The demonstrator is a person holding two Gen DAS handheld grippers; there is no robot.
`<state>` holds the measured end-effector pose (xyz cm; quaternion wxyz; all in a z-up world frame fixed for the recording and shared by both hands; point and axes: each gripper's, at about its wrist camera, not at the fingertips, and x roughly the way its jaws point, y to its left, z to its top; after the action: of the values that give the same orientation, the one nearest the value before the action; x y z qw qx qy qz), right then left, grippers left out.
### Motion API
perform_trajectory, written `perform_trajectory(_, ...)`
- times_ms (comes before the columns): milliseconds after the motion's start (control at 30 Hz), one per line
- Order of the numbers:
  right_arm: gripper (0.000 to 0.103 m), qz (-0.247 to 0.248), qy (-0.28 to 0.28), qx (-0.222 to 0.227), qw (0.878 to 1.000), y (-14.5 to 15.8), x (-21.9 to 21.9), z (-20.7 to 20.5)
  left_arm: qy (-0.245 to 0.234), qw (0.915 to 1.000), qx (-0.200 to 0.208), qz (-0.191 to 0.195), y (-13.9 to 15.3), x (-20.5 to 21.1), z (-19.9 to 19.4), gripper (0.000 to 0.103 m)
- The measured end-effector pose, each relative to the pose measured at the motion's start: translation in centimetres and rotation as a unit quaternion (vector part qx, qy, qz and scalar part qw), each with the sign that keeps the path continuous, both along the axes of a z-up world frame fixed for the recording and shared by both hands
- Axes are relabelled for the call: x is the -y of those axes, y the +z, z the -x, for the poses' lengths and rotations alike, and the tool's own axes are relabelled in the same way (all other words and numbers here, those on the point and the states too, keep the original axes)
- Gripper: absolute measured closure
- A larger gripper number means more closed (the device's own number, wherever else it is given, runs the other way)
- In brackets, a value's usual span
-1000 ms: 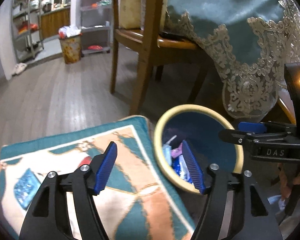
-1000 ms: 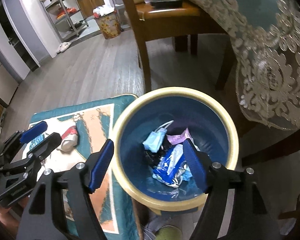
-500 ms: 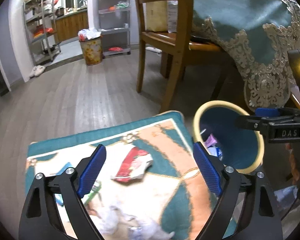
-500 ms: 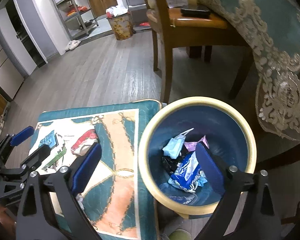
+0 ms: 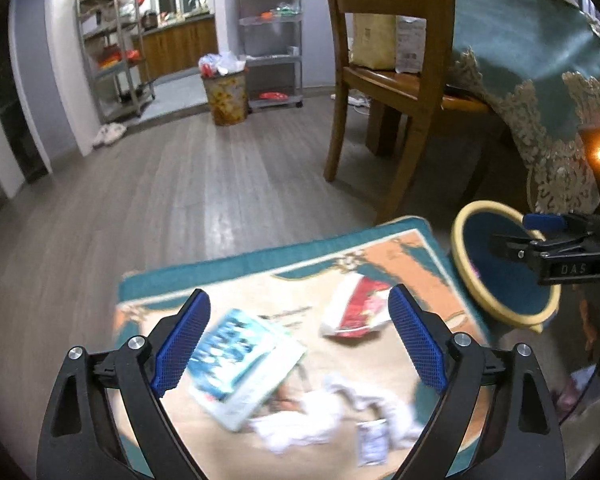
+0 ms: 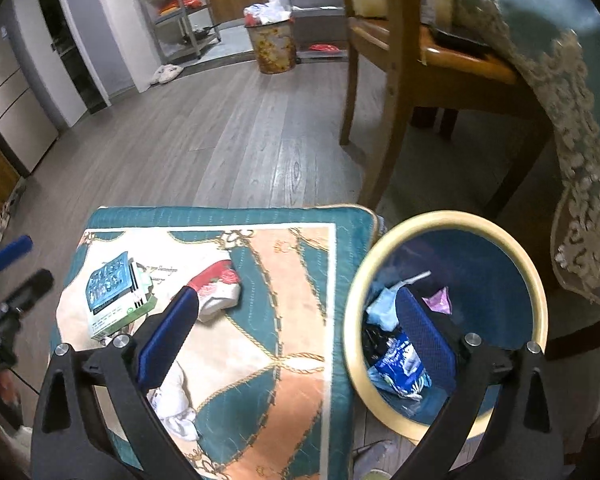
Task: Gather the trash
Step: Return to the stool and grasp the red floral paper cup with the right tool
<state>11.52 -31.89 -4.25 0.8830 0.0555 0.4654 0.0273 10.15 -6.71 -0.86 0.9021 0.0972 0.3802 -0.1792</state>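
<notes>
On the patterned mat (image 6: 260, 320) your trash lies scattered: a blue packet (image 5: 228, 354), long axis running away from you, a red-and-white wrapper (image 5: 358, 312) and crumpled tissue (image 5: 300, 420). Your left gripper (image 5: 298, 340) and right gripper (image 6: 296, 332) gape wide, empty. Beside the mat's right edge stands the bin (image 6: 540, 300); a chair (image 6: 396, 80) crowds behind.

The letters "DAS" stood in pale print on the black body of the right gripper (image 5: 556, 248), seen from the left wrist camera. The blue and white box (image 6: 114, 294) on the cushion (image 6: 260, 320) carried printing too blurred to read, as did the blue packet (image 6: 400, 364) in the bin (image 6: 540, 308).
</notes>
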Motion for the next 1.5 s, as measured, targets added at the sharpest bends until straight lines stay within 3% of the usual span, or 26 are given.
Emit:
perform_trajectory(100, 0.006, 0.003, 0.006, 0.004, 1.000, -0.1, -0.8, -0.4, 0.002, 0.9996, 0.015, -0.022, 0.5, -2.3, -0.4, 0.012)
perform_trajectory(233, 0.006, 0.006, 0.008, 0.003, 1.000, -0.6, -1.4, -0.9, 0.019, 0.9995, 0.003, -0.024, 0.1, -5.3, -1.6, 0.012)
perform_trajectory(333, 0.006, 0.024, 0.016, -0.002, 1.000, -1.4, -1.8, -1.5, 0.015, 0.9967, 0.026, -0.076, -0.5, -6.5, -1.8, 0.012)
perform_trajectory(400, 0.006, 0.042, 0.026, -0.008, 0.999, -2.2, -2.0, -2.1, 0.024, 0.9969, 0.019, -0.072, -0.8, -7.3, -2.2, 0.012)
perform_trajectory(533, 0.006, 0.044, 0.034, -0.012, 0.998, -3.5, -2.2, -3.3, 0.050, 0.9982, -0.018, -0.027, -1.5, -8.8, -3.4, 0.012)
perform_trajectory(767, 0.006, -0.005, 0.060, -0.068, 0.996, -8.1, -5.2, -5.3, 0.063, 0.9945, -0.049, -0.069, -4.4, -9.3, -4.2, 0.012)
perform_trajectory(967, 0.007, -0.024, 0.081, -0.102, 0.991, -10.8, -7.6, -6.3, 0.076, 0.9920, -0.084, -0.057, -6.5, -9.7, -5.1, 0.012)
perform_trajectory(1033, 0.013, -0.039, 0.075, -0.117, 0.990, -11.5, -7.6, -6.6, 0.074, 0.9916, -0.093, -0.051, -7.2, -9.5, -5.6, 0.012)
perform_trajectory(1100, 0.045, -0.054, 0.069, -0.132, 0.987, -12.2, -7.4, -6.6, 0.069, 0.9910, -0.103, -0.049, -8.0, -9.0, -6.0, 0.012)
perform_trajectory(1200, 0.065, -0.089, 0.064, -0.135, 0.985, -12.1, -7.0, -6.3, 0.032, 0.9922, -0.095, -0.073, -8.9, -7.1, -6.7, 0.012)
perform_trajectory(1300, 0.069, -0.100, 0.068, -0.134, 0.983, -11.6, -6.8, -5.9, -0.013, 0.9906, -0.106, -0.086, -10.6, -5.4, -7.1, 0.012)
perform_trajectory(1500, 0.071, -0.109, 0.070, -0.130, 0.983, -10.8, -5.9, -5.7, -0.055, 0.9841, -0.137, -0.099, -12.9, -3.8, -7.8, 0.012)
